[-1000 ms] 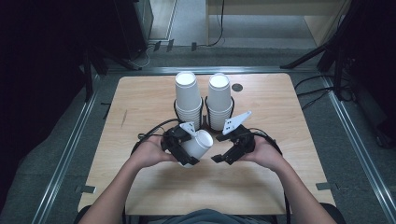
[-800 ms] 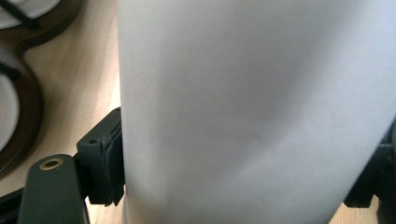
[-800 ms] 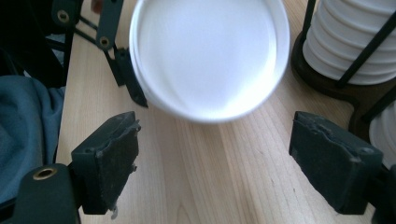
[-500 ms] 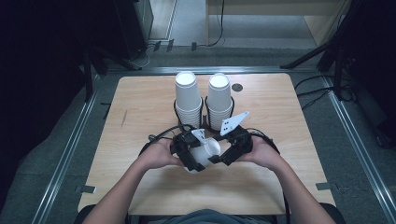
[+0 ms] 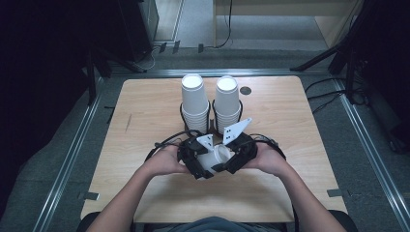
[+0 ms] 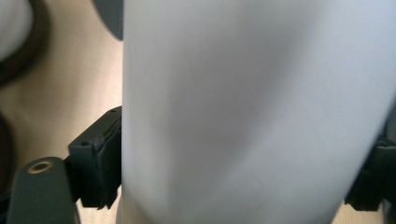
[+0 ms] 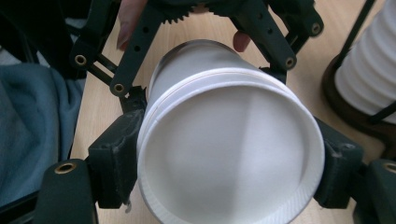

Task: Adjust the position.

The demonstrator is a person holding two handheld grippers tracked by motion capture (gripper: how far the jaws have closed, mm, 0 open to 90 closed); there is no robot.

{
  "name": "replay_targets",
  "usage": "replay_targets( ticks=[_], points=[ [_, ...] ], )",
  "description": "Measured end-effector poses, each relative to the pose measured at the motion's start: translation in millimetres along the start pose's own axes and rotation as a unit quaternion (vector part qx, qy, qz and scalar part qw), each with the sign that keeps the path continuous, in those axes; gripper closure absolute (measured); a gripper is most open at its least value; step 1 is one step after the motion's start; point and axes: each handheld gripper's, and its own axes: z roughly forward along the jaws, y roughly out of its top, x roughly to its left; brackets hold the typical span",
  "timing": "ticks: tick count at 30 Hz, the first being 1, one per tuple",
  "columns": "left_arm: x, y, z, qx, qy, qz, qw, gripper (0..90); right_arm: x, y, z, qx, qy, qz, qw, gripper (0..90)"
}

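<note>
A white paper cup (image 5: 216, 157) lies on its side above the table's near middle, held between both grippers. My left gripper (image 5: 200, 166) is shut on its body, and in the left gripper view (image 6: 238, 177) black pads (image 6: 98, 168) sit against both sides of the cup wall (image 6: 252, 102). Its jaws have just been opening a little, with the cup still between them. My right gripper (image 5: 227, 162) faces the cup's open mouth. Its jaws have just been closing, and in the right gripper view (image 7: 229, 177) both pads (image 7: 116, 158) touch the rim (image 7: 224, 79), which looks doubled like two nested cups.
Two tall stacks of white cups (image 5: 193, 99) (image 5: 227, 99) stand in dark wire holders just behind the hands; one stack (image 7: 369, 70) is close on the right in the right gripper view. The wooden table (image 5: 145, 106) has a small black disc (image 5: 245, 90) at the back.
The two hands have come together. The right gripper moved left up to the cup's mouth and its jaws closed in around the rim. The left gripper kept the cup.
</note>
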Motion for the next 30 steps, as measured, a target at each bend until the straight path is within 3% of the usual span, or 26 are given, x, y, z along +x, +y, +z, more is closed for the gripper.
replay_targets(
  ticks=[2, 14, 20, 23, 30],
  points=[
    [1.1, -0.7, -1.8, -0.006, 0.007, -0.010, 0.9999, 0.2, -0.7, -0.6, -2.5, -0.003, -0.001, 0.005, 1.0000, 23.3],
    [7.3, -7.9, -15.3, -0.064, 0.015, -0.029, 0.9974, 0.0, -5.6, -7.7, -15.0, -0.028, -0.008, 0.029, 0.9992, 23.2],
    [7.8, -12.2, -21.1, -0.093, 0.011, -0.041, 0.9947, 0.0, -6.1, -9.2, -25.1, -0.047, -0.012, 0.034, 0.9982, 23.2],
    [7.1, -14.4, -24.6, -0.104, 0.009, -0.036, 0.9939, 0.0, -6.4, -10.0, -31.2, -0.057, -0.014, 0.039, 0.9975, 23.2],
    [8.7, -18.0, -26.0, -0.120, 0.005, -0.049, 0.9916, 0.0, -5.7, -9.6, -41.7, -0.078, -0.013, 0.043, 0.9959, 23.3]
  ],
)
